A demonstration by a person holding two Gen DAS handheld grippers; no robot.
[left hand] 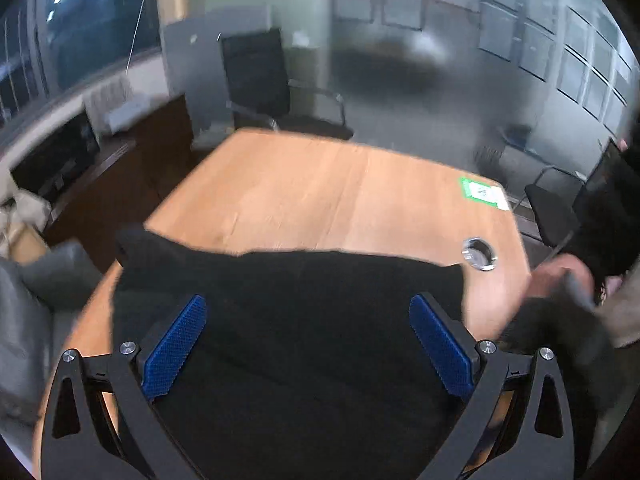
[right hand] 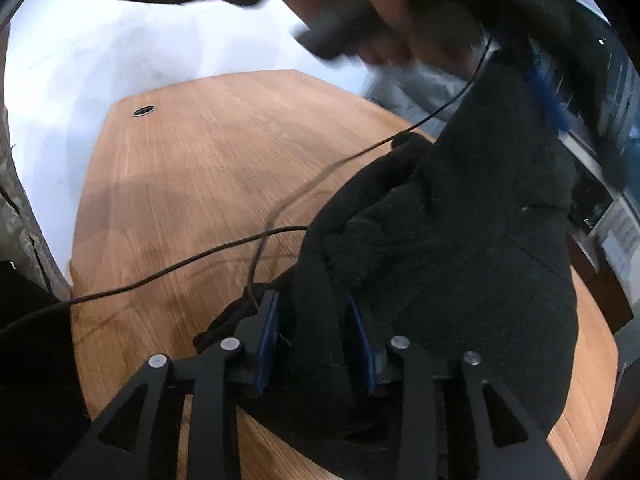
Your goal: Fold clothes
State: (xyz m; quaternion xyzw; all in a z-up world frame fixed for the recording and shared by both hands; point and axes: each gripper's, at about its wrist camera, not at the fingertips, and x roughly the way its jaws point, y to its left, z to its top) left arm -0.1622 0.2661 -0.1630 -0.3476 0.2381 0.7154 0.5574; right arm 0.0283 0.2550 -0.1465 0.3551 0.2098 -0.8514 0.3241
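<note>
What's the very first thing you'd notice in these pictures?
The big black garment spread over the near end of the wooden table catches the eye first. The right gripper pinches a bunched fold of it, while the left gripper is wide open above the cloth, blue pads apart.

Wooden table (left hand: 304, 192) with a metal cable grommet (left hand: 479, 254) near its right edge and a green-and-white card (left hand: 483, 193) farther back. Black office chair (left hand: 260, 76) at the far side; second black chair (left hand: 556, 208) at right. Thin black cable (right hand: 168, 270) crossing the tabletop.
</note>
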